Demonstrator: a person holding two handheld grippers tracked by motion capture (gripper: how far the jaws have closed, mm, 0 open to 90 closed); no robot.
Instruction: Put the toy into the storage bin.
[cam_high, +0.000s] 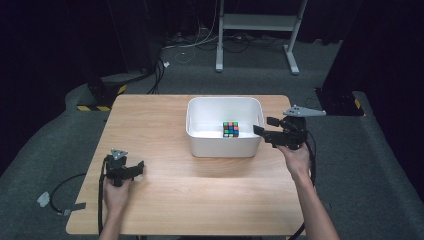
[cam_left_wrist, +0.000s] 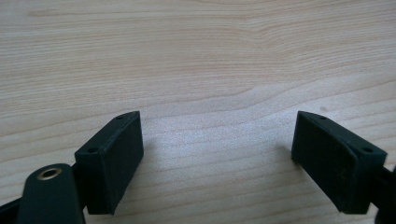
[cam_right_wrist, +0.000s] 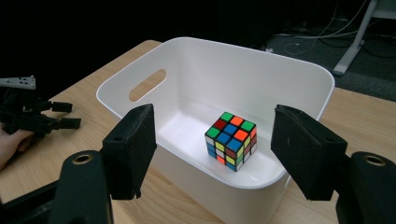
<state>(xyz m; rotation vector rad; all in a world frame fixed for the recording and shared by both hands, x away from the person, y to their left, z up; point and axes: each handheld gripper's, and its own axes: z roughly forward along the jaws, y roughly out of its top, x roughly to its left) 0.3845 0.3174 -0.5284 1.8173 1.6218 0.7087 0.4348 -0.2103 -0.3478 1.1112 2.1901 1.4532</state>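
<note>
Resting on a pale wooden table (cam_high: 165, 200) in a dark, seemingly cable-strewn room, both tongs (cam_left_wrist: 217, 154) (cam_right_wrist: 215, 156) wide, empty

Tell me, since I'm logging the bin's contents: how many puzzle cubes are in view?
1. The puzzle cube sits on the floor of the white bin, near its right-hand wall.

High view sits above the near edge of the worktop (cam_high: 200, 200), looking forward and down at the white tub (cam_high: 225, 145). Left claw view hugs the bare wood close up. Right claw view looks into the tub (cam_right_wrist: 299, 79) from beside it; both tub views catch the cube (cam_right_wrist: 231, 141).
</note>
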